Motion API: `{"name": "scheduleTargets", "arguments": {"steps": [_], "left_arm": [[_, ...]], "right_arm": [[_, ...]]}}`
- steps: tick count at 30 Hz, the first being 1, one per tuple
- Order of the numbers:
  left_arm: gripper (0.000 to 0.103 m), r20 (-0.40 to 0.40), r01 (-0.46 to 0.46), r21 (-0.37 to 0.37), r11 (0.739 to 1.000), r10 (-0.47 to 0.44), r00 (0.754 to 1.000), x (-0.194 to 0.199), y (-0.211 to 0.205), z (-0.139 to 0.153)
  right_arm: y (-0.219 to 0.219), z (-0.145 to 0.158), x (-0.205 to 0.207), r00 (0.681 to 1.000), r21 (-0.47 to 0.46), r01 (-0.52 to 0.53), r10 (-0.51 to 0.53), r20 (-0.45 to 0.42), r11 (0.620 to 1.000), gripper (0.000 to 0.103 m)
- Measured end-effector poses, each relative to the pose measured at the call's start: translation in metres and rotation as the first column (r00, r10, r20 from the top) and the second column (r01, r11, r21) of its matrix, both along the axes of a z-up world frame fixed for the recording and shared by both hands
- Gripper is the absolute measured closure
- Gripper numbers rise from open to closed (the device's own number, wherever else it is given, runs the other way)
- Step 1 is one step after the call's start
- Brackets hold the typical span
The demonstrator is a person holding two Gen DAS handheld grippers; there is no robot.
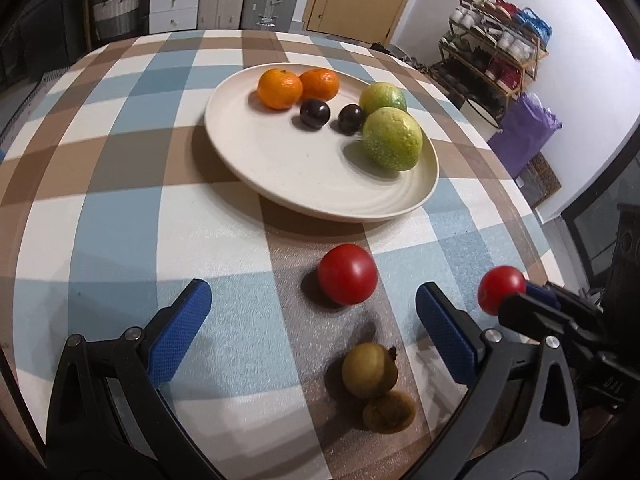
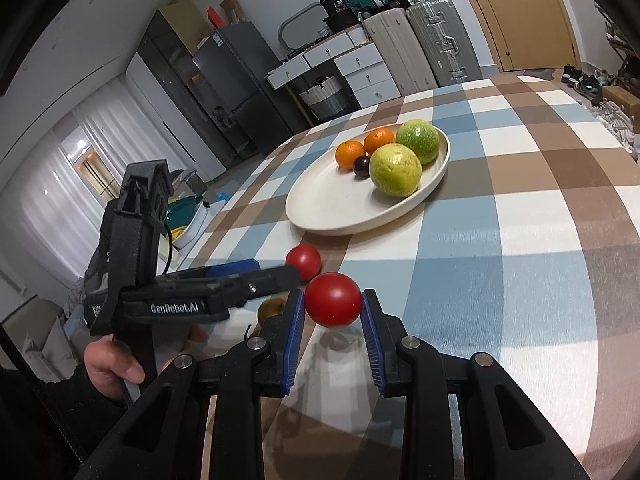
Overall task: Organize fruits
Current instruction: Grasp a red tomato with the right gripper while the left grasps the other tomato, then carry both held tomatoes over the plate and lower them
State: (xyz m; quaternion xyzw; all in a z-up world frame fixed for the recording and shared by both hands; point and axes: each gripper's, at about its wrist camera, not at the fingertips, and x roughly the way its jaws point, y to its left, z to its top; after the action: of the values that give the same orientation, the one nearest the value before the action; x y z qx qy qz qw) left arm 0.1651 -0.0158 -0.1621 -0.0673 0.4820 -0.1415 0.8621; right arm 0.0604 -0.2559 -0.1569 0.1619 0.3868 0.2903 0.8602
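A round table under a blue, brown and white checked cloth [image 1: 120, 208] holds a cream plate [image 1: 304, 184], the landmark for everything here. On the plate sit two oranges [image 1: 279, 89], two dark plums [image 1: 315, 114] and two green citrus fruits [image 1: 392, 138], paired by kind.

The right gripper [image 2: 333, 312] pinches a red tomato [image 2: 333, 299] between its blue pads, lifted clear of the cloth on the near side of the plate (its shadow falls on the cloth below). The plate lies ahead of this gripper and slightly to the left in its own view, with bare plate surface on the near-left part.

The left gripper [image 1: 312, 312] is spread wide and holds nothing. A second red tomato [image 1: 347, 274] rests on the cloth just short of the plate's near rim, ahead of the left gripper's fingertips and nearer its right finger. Two small brownish-green fruits [image 1: 370, 370], touching each other, lie farther back from the plate, between the left gripper's fingers.

The right gripper looks nearer to completing a placement: its tomato probably needs carrying forward over the near rim. The round tomato has no long axis, so it may roll on the shallow plate. The left gripper is the closer tool for the loose tomato.
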Motion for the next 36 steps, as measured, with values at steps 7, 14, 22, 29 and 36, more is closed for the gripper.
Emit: {"name": "scheduleTargets", "arguments": {"steps": [7, 14, 22, 29, 36], "left_arm": [[0.005, 0.022, 0.028, 0.061, 0.998, -0.029, 0.999, 0.006, -0.012, -0.002], [0.037, 0.052, 0.066, 0.088, 0.994, -0.07, 0.996, 0.007, -0.018, 0.0], [0.075, 0.024, 0.117, -0.023, 0.993, -0.116, 0.993, 0.013, -0.012, 0.001], [0.075, 0.007, 0.141, -0.057, 0.988, -0.141, 0.99, 0.01, -0.01, 0.007], [0.075, 0.062, 0.143, -0.106, 0.984, -0.137, 0.989, 0.008, 0.0, 0.03]], "right_arm": [[-0.003, -0.004, 0.014, 1.0, 0.018, -0.001, 0.001, -0.015, 1.0, 0.074], [-0.007, -0.005, 0.025, 1.0, 0.022, -0.008, 0.008, -0.015, 1.0, 0.074], [-0.009, -0.01, 0.043, 0.999, 0.032, -0.019, 0.02, -0.038, 0.999, 0.074], [-0.019, -0.008, 0.053, 0.996, 0.173, -0.023, 0.038, -0.08, 0.985, 0.074], [-0.017, 0.011, 0.063, 0.998, 0.198, -0.018, 0.029, -0.053, 0.98, 0.074]]}}
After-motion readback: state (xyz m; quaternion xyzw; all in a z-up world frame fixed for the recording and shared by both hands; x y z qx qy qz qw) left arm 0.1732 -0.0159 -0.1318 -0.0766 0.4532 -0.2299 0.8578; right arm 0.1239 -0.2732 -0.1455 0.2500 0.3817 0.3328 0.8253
